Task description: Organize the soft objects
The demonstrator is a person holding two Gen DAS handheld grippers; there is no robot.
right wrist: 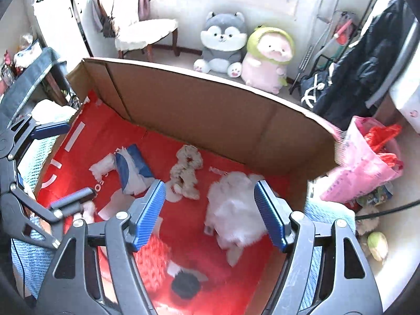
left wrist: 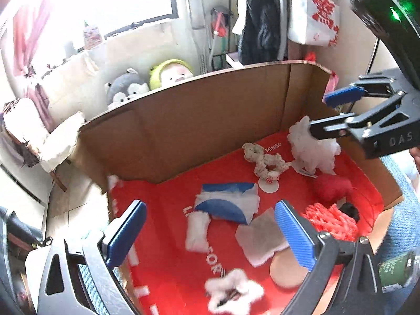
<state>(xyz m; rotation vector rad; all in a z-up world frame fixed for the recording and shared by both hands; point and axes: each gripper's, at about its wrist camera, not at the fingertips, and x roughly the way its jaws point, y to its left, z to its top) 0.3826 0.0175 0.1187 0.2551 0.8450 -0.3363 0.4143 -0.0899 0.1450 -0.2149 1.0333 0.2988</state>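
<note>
Several soft items: scattered on red liner of cardboard box (right wrist: 210, 110).
White fluff wad (right wrist: 233, 210): light, squashy; pinch mid-bulk.
Left gripper (left wrist: 210, 231): wide open, empty.
Right gripper (right wrist: 210, 210): open, empty above wad.

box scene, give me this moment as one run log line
left tongs: open, empty | right tongs: open, above white fluffy toy | cardboard box: soft items on red liner

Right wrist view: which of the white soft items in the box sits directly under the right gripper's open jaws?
The big fluffy white plush, between and below the right gripper. The braided cream rope toy and blue-and-white folded cloth lie further left, nearer the cardboard wall.
</note>
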